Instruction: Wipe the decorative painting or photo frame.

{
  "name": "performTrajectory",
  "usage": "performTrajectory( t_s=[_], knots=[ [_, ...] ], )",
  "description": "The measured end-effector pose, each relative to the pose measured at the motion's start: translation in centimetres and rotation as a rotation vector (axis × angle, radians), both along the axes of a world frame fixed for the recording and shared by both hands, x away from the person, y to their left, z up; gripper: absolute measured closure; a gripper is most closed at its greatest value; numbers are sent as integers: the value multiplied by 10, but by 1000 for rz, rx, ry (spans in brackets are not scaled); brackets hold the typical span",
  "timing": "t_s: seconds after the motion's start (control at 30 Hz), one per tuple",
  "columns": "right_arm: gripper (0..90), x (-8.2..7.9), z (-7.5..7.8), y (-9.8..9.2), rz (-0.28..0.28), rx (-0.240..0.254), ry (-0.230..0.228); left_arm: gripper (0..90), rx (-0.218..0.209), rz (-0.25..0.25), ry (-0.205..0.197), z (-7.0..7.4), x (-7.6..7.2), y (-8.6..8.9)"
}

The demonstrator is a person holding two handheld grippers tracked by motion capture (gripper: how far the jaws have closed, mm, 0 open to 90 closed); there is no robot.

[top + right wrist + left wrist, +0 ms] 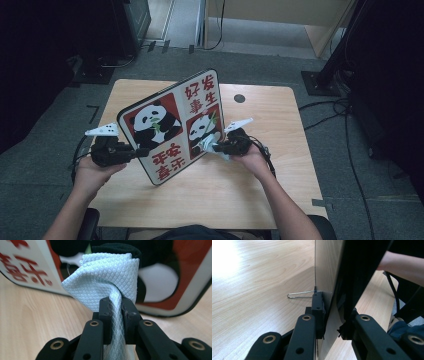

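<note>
Your left tongs are clenched on the left edge of the panda board, holding it tilted up at the middle of the high view with one lower corner near the bench, so its printed face is turned toward the cloth. Your right tongs are clenched on the pale blue cloth, its bunched end against the board's lower right panel. Bare bench lies below and right of the board, with room to sweep.
</note>
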State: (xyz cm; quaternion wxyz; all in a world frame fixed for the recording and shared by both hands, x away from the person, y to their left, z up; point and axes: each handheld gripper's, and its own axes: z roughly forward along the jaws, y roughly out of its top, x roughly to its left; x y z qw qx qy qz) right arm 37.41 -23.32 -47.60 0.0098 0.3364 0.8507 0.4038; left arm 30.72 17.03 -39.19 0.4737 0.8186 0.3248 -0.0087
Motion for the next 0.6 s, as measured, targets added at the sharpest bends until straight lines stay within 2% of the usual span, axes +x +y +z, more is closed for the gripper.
performTrajectory(
  t_s=[0.13,0.37,0.5,0.6],
  knots=[
    [809,2,18,-1,5,29,-30,783,-1,0,1,0,0,0],
    [809,6,50,3,27,54,-57,783,-2,0,-1,0,0,0],
    [809,9,74,4,18,80,-87,784,-2,2,-2,0,0,0],
    [809,12,93,7,16,81,-106,784,-4,2,-3,-1,0,1]
  ],
)
